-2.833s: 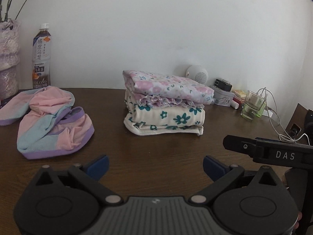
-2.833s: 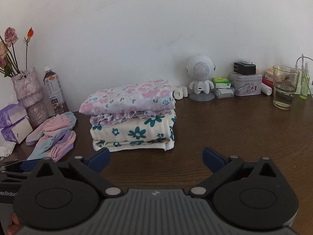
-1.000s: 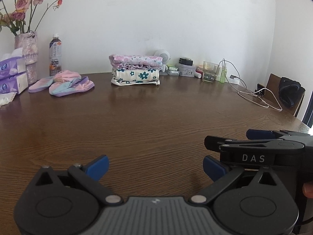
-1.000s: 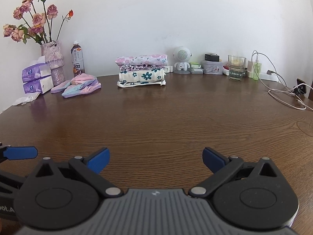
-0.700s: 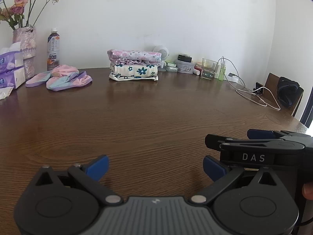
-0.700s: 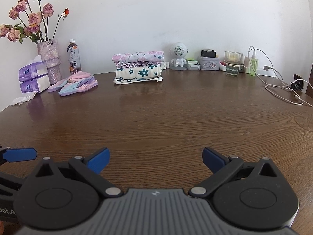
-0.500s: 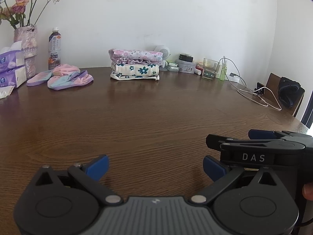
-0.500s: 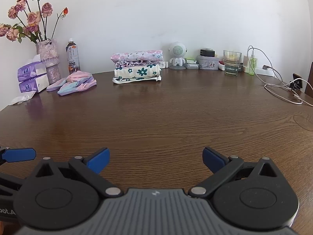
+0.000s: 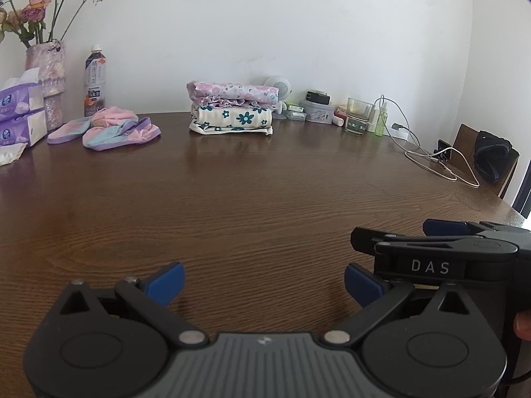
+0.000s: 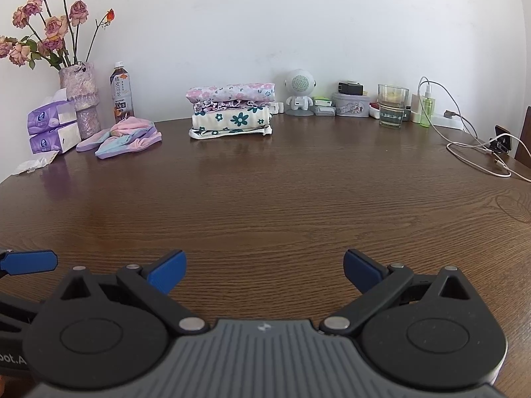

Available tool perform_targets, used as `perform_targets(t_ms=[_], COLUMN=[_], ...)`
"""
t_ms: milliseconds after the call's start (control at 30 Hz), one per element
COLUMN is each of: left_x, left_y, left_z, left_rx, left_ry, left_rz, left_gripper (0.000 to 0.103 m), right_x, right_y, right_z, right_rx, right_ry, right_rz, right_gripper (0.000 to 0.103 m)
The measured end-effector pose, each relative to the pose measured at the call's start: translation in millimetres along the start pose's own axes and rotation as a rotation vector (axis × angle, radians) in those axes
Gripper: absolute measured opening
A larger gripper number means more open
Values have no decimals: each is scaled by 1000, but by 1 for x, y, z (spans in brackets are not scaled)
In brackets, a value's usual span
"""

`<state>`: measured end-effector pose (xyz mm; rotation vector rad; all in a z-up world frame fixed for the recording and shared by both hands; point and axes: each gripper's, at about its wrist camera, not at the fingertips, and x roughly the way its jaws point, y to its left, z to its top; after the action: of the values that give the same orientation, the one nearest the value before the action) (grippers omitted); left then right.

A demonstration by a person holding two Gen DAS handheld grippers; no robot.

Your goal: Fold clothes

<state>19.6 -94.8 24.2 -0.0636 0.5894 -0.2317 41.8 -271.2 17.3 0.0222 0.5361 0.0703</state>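
Wooden table w/ folded stack, both grippers spread.

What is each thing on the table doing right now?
Stack of clothes: folded, piled neatly.
Pink and blue garment: crumpled, unfolded.
Bottle: upright, capped.
Glass: upright, partly filled.
Left gripper: jaws open, holding nothing.
Right gripper: jaws open, holding nothing.
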Motion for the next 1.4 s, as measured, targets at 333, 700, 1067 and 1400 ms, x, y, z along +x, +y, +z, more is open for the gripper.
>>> perform_targets(t_ms=[333,700,1067,1400], left_x=[-1,-1,0,0], left_y=[0,1,3,3], left_z=[0,0,0,0], left_rx=[-1,-2,-6,-5], left_ry=[0,-1,5,2], left_rz=[0,0,-6,-4], left_gripper=[103,103,103,103], right_x=[0,-1,-1,0], right_y=[-1,-1,0,1], right_z=[-1,-1,-1,-1], right_rx=[1,0,-1,-3], right_ry=[-1,1,1,1], right_rz=[2,3,1,-1], right_gripper=[103,103,103,103])
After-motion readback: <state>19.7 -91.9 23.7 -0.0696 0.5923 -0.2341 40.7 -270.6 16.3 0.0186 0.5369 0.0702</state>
